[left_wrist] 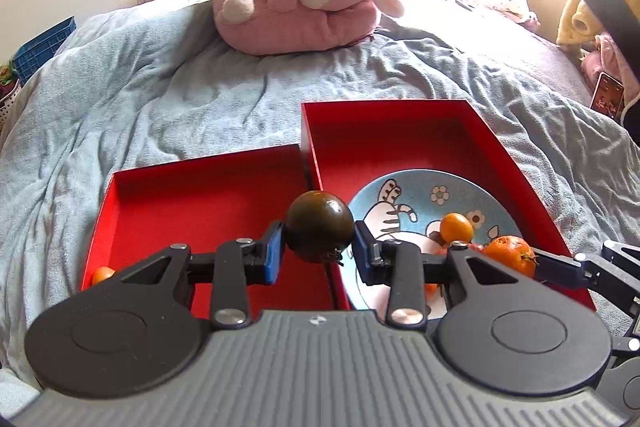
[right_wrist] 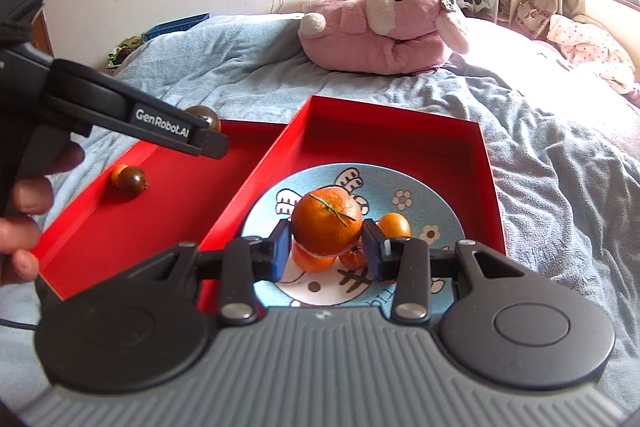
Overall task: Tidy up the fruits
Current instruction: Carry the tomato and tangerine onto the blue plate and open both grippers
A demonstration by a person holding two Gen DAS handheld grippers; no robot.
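Note:
My left gripper (left_wrist: pixel 319 251) is shut on a dark green-brown tomato (left_wrist: pixel 319 227), held above the wall between two red trays. The left tray (left_wrist: pixel 200 195) has a small orange fruit (left_wrist: pixel 102 274) in its near corner. In the right wrist view, another dark tomato (right_wrist: pixel 134 179) lies there too. My right gripper (right_wrist: pixel 326 251) is shut on a mandarin (right_wrist: pixel 326 223) just above the blue cartoon plate (right_wrist: pixel 432 203) in the right tray (right_wrist: pixel 392 115). More mandarins (right_wrist: pixel 310 261) and a small yellow-orange fruit (right_wrist: pixel 394 225) lie on the plate.
Both trays rest on a rumpled blue blanket (left_wrist: pixel 160 87) on a bed. A big pink plush animal (left_wrist: pixel 296 7) lies behind them. A blue crate (left_wrist: pixel 44 47) stands off the bed's left side. A person's hand (right_wrist: pixel 24 203) holds the left gripper.

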